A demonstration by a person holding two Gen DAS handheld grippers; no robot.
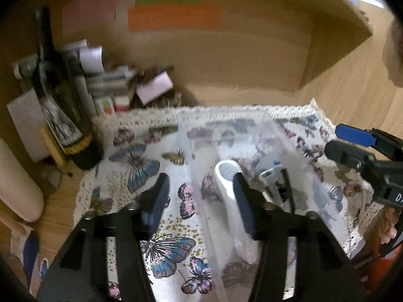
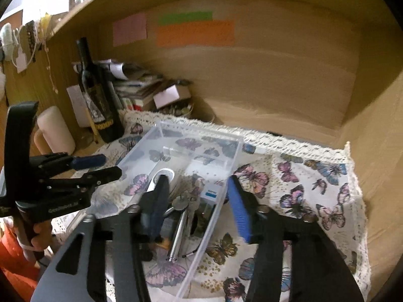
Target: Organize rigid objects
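My left wrist view looks steeply down, close over the clear tray (image 1: 226, 136). My right wrist view faces it from the opposite side. Both share the butterfly cloth (image 1: 141, 156).

Setting: we read a home | wooden desk nook (image 2: 277, 80) ahead of jaws | butterfly cloth (image 2: 314, 188) beneath | wine bottle (image 2: 98, 95), papers (image 2: 136, 85) far left.
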